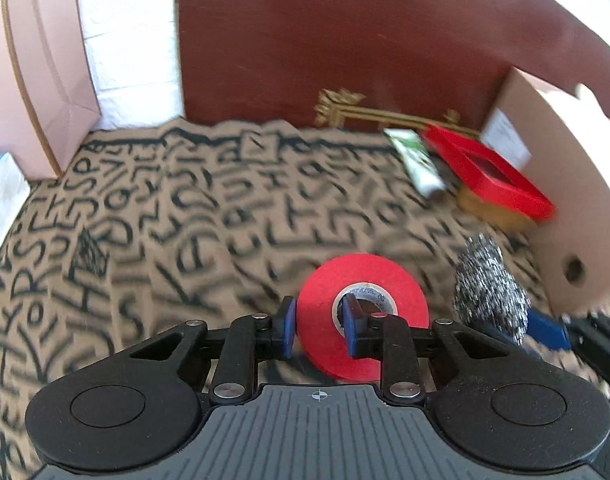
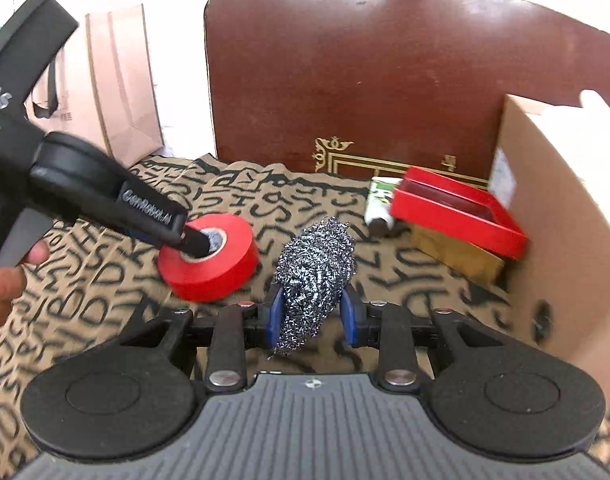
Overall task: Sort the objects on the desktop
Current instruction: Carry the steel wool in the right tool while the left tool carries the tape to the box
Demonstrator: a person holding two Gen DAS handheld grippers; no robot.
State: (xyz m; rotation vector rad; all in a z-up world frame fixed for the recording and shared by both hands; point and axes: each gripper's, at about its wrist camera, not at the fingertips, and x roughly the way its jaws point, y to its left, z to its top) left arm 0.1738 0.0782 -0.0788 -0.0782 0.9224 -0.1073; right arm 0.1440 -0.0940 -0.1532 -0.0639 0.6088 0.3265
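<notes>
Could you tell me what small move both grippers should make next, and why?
Probably lift both straight up. The left gripper pinches the wall of the red tape roll, one finger in its core; the right gripper is shut on the steel scourer. Both look held, low over the cloth.

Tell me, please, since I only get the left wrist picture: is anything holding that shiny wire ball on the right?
Observer: Yes. The right wrist view shows the right gripper with the steel scourer between its two blue fingers, one pressed on each side.
Visitor: And what moves the gripper on the red roll?
Observer: A person. In the right wrist view, bare fingertips of the left hand show under the handle of the left gripper, whose finger goes down into the core of the red tape.
</notes>
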